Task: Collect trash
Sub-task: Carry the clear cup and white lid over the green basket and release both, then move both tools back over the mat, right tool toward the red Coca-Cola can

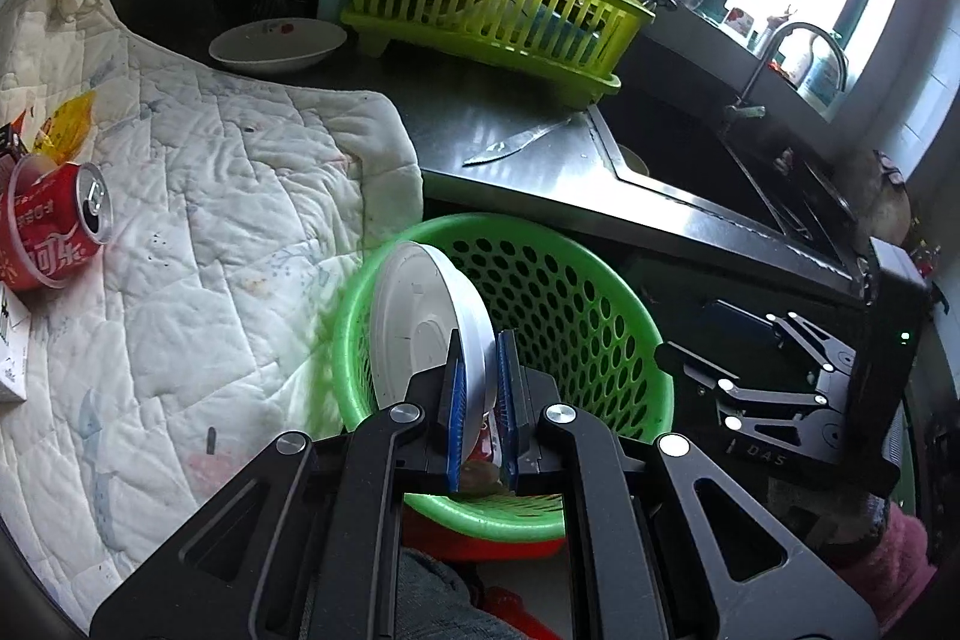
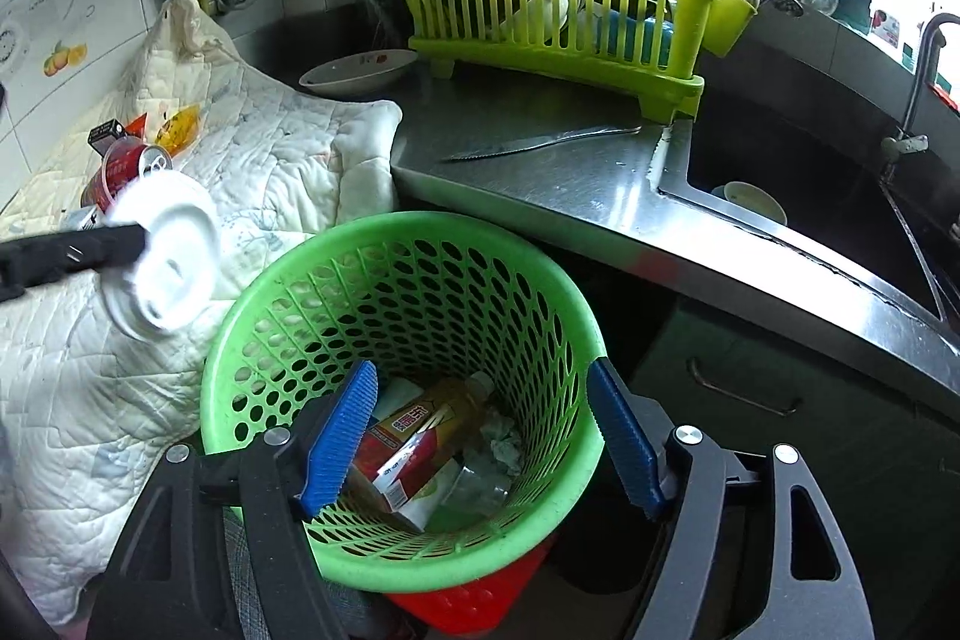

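Two claws worked at the green perforated plastic basket [image 2: 402, 340]. The left claw [image 1: 477, 388] was clamped on a white round plastic lid [image 1: 420, 322] just over the basket's left rim, ready to release. The right claw [image 2: 480, 436] stood apart around the basket. A red cola can [image 1: 51, 226] waited on the white quilted cloth [image 1: 228, 196], far left.

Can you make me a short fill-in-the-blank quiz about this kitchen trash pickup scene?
1. The left gripper is shut on a round white plastic ____.
2. The perforated green plastic basket already holds a ____ with a yellow and red label.
3. The red soda can lies on its side on the quilted white ____.
4. A steel knife lies on the counter in front of the lime-green dish ____.

Missing words: lid; bottle; cloth; rack
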`<state>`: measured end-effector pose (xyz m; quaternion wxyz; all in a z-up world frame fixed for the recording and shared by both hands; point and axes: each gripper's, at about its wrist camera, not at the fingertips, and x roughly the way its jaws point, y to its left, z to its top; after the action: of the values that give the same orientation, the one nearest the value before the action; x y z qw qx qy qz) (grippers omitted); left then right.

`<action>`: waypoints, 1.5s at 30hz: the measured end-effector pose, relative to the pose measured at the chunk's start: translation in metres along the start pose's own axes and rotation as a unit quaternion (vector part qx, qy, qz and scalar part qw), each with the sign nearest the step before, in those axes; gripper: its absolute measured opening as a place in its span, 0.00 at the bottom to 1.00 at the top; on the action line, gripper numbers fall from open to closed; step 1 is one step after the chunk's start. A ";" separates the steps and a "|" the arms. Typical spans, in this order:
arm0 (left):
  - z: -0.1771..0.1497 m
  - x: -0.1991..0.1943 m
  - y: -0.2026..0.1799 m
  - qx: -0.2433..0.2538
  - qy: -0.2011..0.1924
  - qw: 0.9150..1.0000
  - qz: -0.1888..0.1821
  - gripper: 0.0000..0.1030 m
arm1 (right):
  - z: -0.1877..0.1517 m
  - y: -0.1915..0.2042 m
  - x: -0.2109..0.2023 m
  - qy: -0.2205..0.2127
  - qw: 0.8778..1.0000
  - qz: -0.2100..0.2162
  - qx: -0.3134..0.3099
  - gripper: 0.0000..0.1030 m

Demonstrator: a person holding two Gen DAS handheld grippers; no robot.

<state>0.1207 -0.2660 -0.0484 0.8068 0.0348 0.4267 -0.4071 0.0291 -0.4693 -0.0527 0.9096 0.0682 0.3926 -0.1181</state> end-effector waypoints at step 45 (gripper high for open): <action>-0.046 -0.094 0.118 -0.124 -0.053 0.983 0.124 0.47 | 0.034 0.104 0.012 -0.010 0.993 0.096 -0.061 0.75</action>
<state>0.1434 -0.1098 -0.0444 0.8707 -0.0346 0.4224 -0.2496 0.0888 -0.3789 -0.0349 0.9229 0.0487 0.3819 -0.0065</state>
